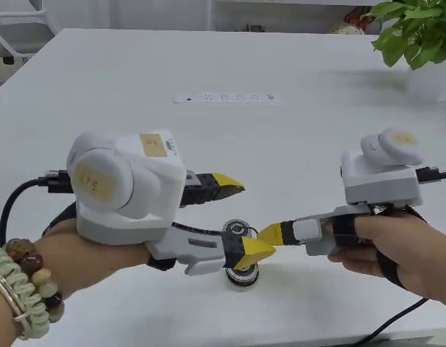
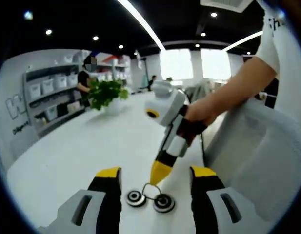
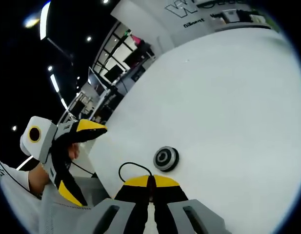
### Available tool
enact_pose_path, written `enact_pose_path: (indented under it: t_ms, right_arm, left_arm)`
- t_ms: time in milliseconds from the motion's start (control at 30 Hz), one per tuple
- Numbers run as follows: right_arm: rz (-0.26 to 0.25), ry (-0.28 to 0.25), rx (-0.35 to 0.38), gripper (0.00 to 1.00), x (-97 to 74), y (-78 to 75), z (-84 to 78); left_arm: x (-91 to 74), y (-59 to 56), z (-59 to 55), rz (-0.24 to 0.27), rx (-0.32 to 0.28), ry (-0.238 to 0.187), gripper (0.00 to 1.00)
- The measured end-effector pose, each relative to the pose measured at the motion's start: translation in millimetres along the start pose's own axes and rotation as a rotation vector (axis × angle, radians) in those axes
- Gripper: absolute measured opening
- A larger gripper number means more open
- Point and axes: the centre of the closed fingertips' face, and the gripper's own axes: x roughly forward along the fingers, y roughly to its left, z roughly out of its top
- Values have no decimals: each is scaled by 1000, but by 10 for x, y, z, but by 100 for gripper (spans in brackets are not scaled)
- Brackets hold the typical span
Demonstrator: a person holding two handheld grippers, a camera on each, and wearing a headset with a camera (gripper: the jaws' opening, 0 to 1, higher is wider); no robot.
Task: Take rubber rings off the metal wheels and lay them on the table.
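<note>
Two metal wheels [image 2: 135, 198] sit between the left claw [image 2: 156, 171] tips.

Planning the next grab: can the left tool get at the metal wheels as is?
Probably yes. The left tool is open, and the wheels lie just ahead of its gap. The right tool, shut on a rubber ring, hovers right above them and may crowd it.

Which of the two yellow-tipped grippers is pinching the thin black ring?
The right gripper: its jaws are shut on the thin black rubber ring. The left gripper stands wide open instead.
</note>
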Motion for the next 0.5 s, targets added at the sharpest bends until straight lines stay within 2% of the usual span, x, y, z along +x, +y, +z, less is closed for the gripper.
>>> enact_pose_path:
  t_ms: [133, 267, 400, 500]
  right_arm:
    - [14, -17, -9, 0, 0, 50, 40]
    - [18, -17, -19, 0, 7, 68, 42]
    - [28, -23, -21, 0, 11, 96, 56]
    - [33, -30, -34, 0, 2, 131, 83]
  left_arm:
    - [-144, 43, 94, 6, -7, -5, 65]
    - [-348, 74, 173, 27, -14, -27, 66]
    - [-578, 146, 102, 78, -2, 2, 67]
    - [-753, 182, 13, 110, -38, 21, 70]
